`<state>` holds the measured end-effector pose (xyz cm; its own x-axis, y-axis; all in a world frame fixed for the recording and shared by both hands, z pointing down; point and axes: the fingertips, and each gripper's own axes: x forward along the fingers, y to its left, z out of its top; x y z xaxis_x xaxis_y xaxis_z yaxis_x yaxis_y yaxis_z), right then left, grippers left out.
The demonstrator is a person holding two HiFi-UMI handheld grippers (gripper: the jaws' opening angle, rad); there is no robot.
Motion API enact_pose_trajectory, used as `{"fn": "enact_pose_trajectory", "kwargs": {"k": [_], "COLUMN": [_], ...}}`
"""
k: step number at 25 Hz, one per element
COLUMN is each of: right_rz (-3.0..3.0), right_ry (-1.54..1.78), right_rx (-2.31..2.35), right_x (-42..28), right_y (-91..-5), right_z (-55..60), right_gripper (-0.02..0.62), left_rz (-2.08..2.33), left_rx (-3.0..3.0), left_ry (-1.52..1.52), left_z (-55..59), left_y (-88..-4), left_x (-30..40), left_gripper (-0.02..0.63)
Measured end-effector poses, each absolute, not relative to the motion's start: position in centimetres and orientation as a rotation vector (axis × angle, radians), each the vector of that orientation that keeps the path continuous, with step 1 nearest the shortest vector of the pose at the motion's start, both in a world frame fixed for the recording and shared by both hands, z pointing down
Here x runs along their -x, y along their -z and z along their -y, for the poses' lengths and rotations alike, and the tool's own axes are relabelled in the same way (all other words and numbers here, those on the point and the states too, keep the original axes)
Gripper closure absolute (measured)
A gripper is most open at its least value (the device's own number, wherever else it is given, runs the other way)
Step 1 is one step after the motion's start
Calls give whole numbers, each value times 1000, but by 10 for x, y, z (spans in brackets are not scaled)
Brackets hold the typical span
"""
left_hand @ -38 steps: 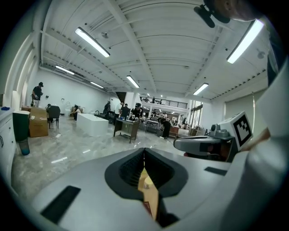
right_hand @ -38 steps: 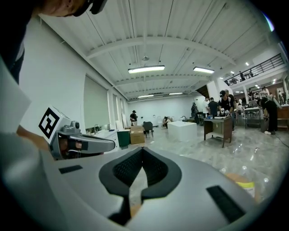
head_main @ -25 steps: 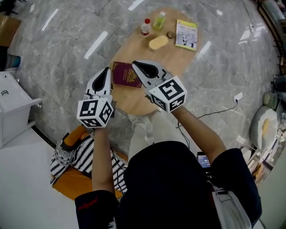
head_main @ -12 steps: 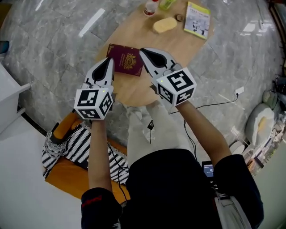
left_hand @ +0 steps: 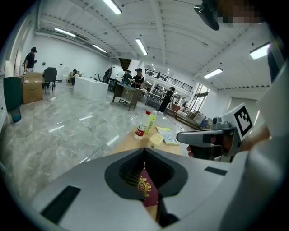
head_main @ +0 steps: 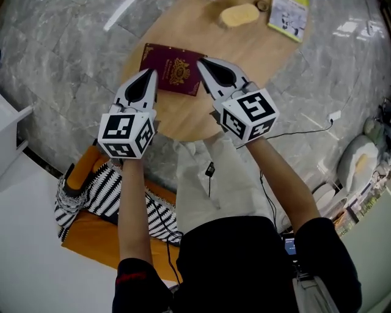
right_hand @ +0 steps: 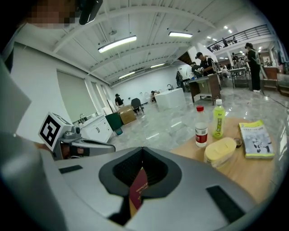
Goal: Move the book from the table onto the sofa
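On the wooden table [head_main: 183, 122] the maroon book [head_main: 171, 67] lies flat, untouched. Left gripper [head_main: 150, 73] and right gripper [head_main: 202, 62] hang by its near corners, both clenched empty. I'd open them first, then pinch opposite edges, staying low.

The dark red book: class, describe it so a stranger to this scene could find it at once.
Start at the oval wooden table. On its near end lies the dark red book. Unlike the yellow-green booklet at the far edge, it bears a gold crest.
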<state>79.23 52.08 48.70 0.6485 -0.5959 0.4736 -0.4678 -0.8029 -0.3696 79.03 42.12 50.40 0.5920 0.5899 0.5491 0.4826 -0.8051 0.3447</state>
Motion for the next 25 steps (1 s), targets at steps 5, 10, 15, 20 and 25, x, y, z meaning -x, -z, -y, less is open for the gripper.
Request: {"fn": "enact_pose_trajectory", "kwargs": {"k": [5, 10, 15, 20, 25], "right_rz": [-847, -807, -756, -680, -613], "right_ry": [912, 928, 982, 1050, 1118], "right_rx": [2624, 2578, 2545, 2496, 2433], "right_x": [-793, -790, -786, -779, -772], "right_y": [-525, -560, -590, -618, -643], "right_z": [-512, -509, -510, -517, -521], "right_gripper": [588, 588, 588, 588, 580], "left_rz": [-921, -965, -986, -1006, -994], "left_rx": [-2637, -2612, -2566, -2516, -2472], "left_ry": [-1065, -1151, -1225, -1296, -1343], "left_z": [-416, -420, -424, -426, -418], "left_y": [-540, -574, -602, -623, -642], "left_x": [-788, -782, -780, -782, -791], "left_gripper": [589, 589, 589, 588, 575]}}
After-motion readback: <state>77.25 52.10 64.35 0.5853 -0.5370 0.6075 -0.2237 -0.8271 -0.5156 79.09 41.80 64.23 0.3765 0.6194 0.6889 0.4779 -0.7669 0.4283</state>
